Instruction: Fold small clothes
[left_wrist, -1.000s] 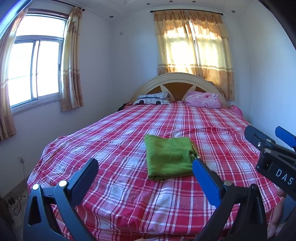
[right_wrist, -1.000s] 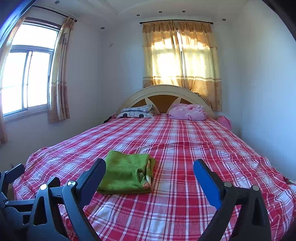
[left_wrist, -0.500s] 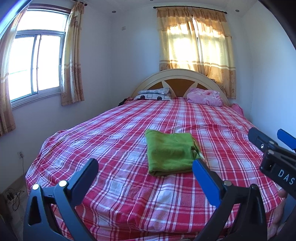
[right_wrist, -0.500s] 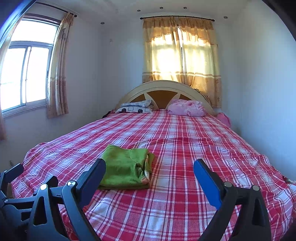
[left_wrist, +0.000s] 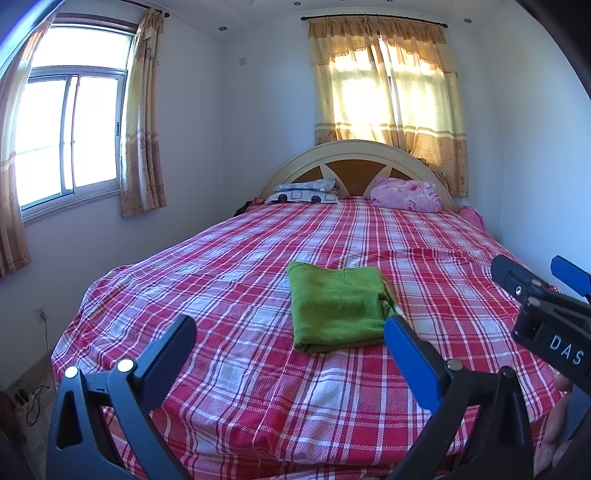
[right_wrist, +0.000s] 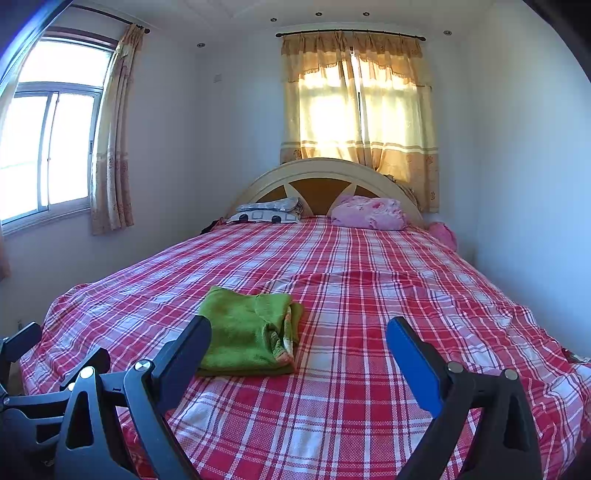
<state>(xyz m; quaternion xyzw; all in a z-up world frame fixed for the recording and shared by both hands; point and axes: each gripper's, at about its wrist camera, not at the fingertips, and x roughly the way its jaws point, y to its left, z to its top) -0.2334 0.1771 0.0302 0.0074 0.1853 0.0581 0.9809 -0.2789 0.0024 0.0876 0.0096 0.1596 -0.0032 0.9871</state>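
A small green garment lies folded into a flat rectangle on the red plaid bed; a patterned lining shows at its right edge. My left gripper is open and empty, held back from the bed's foot, short of the garment. Also open and empty, my right gripper hovers to the right of the garment. It shows in the left wrist view as well. Neither gripper touches the cloth.
Two pillows, one patterned and one pink, lie at the curved headboard. Walls stand close on both sides of the bed. A socket with cables sits on the floor at the left. A hand shows at the lower right.
Both grippers have drawn back and up from the bed, so the folded garment looks a little farther away. The garment itself has not moved.
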